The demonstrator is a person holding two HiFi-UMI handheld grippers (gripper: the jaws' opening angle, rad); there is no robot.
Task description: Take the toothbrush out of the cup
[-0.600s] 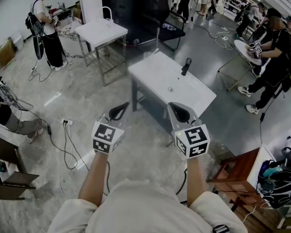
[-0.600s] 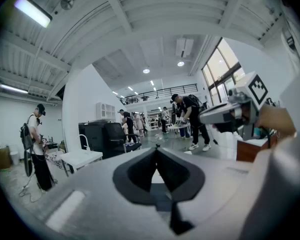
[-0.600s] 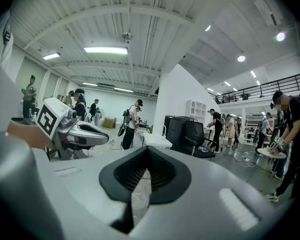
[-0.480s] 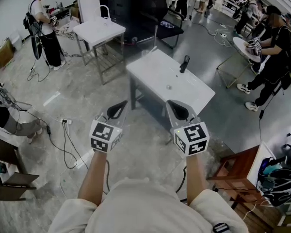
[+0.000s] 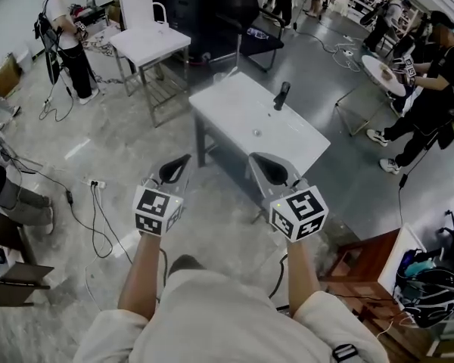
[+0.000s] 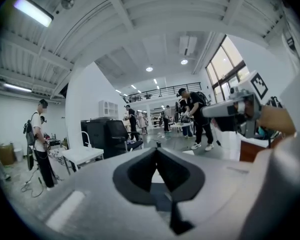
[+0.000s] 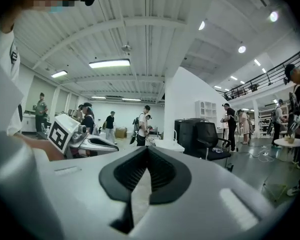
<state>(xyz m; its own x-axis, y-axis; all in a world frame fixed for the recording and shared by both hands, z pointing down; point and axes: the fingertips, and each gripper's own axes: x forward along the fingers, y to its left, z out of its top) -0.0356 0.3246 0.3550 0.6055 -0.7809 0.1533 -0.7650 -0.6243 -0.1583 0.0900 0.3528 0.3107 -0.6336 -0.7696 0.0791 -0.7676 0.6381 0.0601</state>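
Observation:
A white table (image 5: 234,108) stands ahead of me on the grey floor. Near its far right edge a dark upright cup (image 5: 281,97) stands; it is too small to make out the toothbrush. A tiny object (image 5: 255,132) lies near the table's middle. My left gripper (image 5: 178,165) and right gripper (image 5: 265,165) are held side by side in the air in front of the table, well short of the cup. Both are shut and hold nothing: the left gripper's (image 6: 156,149) jaw tips meet, and so do the right gripper's (image 7: 147,149).
A second white table (image 5: 150,45) and a black chair (image 5: 246,17) stand behind. People stand at the far left (image 5: 60,29) and right (image 5: 431,89). Cables (image 5: 91,203) trail on the floor at the left. Wooden furniture (image 5: 371,263) sits at my right.
The view has shifted as I walk: the table and cup sit slightly further left and up. Both grippers keep their pose and stay shut.

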